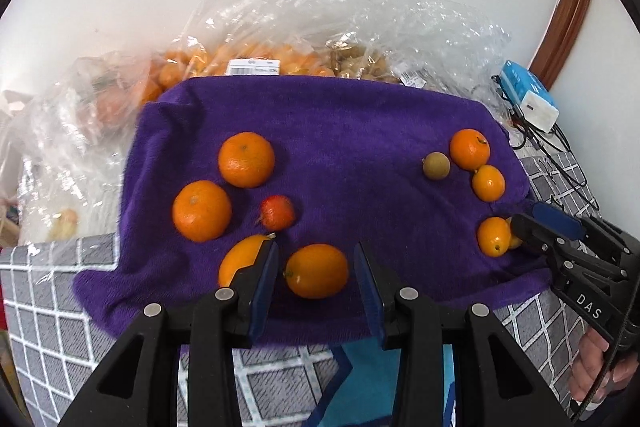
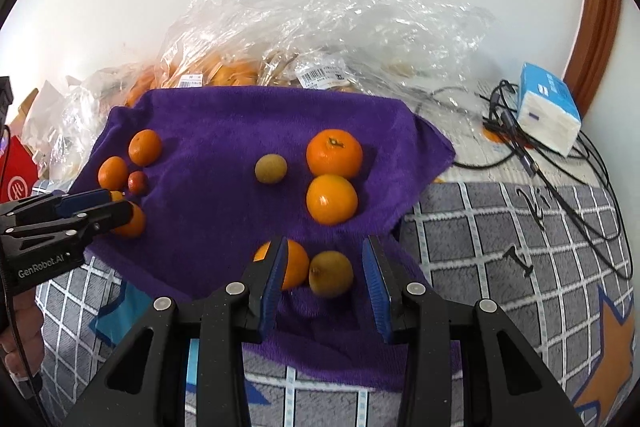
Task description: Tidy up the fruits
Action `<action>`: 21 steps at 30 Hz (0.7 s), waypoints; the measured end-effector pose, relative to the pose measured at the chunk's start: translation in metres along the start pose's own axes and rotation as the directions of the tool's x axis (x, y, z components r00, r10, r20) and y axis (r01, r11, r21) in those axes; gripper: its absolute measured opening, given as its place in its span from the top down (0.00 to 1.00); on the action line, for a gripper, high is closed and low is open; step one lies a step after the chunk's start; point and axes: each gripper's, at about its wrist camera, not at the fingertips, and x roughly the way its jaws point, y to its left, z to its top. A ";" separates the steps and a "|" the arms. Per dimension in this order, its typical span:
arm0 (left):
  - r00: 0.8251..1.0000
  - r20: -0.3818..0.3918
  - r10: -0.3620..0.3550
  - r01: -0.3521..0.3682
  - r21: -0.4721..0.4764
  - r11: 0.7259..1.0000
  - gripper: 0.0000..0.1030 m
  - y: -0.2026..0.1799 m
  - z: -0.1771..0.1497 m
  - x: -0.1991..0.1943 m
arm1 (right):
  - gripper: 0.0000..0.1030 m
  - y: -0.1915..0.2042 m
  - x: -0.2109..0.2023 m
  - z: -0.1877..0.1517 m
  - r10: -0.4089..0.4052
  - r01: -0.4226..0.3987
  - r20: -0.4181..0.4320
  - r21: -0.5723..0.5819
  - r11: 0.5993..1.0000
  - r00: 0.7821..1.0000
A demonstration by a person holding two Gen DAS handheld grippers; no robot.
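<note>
On the purple towel (image 1: 340, 131), your left gripper (image 1: 316, 273) has its jaws apart around an orange fruit (image 1: 317, 270). At 3 o'clock, your right gripper (image 2: 325, 273), jaws apart, frames a yellowish fruit (image 2: 331, 273).

Two black plastic grippers: the left gripper (image 1: 316, 279) and right gripper (image 2: 325, 277) have blue ribbed pads (image 1: 265, 287), silver round pivot pins and triangular cut-outs. White lettering reads "DAS" and "GenRobot.AI". A bare hand (image 1: 600, 367) shows at lower right.
</note>
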 end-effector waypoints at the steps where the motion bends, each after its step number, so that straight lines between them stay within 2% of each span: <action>1: 1.000 0.006 -0.003 0.003 -0.005 1.000 0.62 0.001 -0.002 -0.006 | 0.62 0.000 -0.003 -0.002 -0.008 0.008 -0.001 0.002 1.000 1.000; 6: 0.999 0.051 0.010 -0.009 -0.025 1.000 0.54 0.003 -0.014 -0.042 | 0.62 0.004 -0.031 -0.009 -0.021 0.021 0.026 -0.001 1.000 0.999; 13: 0.990 0.142 0.025 -0.018 -0.048 0.999 0.46 0.001 -0.042 -0.106 | 0.62 0.012 -0.102 -0.018 -0.032 0.030 0.117 0.017 0.999 0.993; 16: 0.983 0.180 0.027 -0.017 -0.058 0.998 0.39 -0.004 -0.055 -0.133 | 0.54 0.015 -0.132 -0.026 -0.023 0.019 0.152 0.024 1.000 0.988; 21: 0.967 0.249 0.047 -0.033 -0.062 0.998 0.28 -0.015 -0.080 -0.172 | 0.47 0.016 -0.178 -0.048 -0.043 0.036 0.206 0.037 0.999 0.978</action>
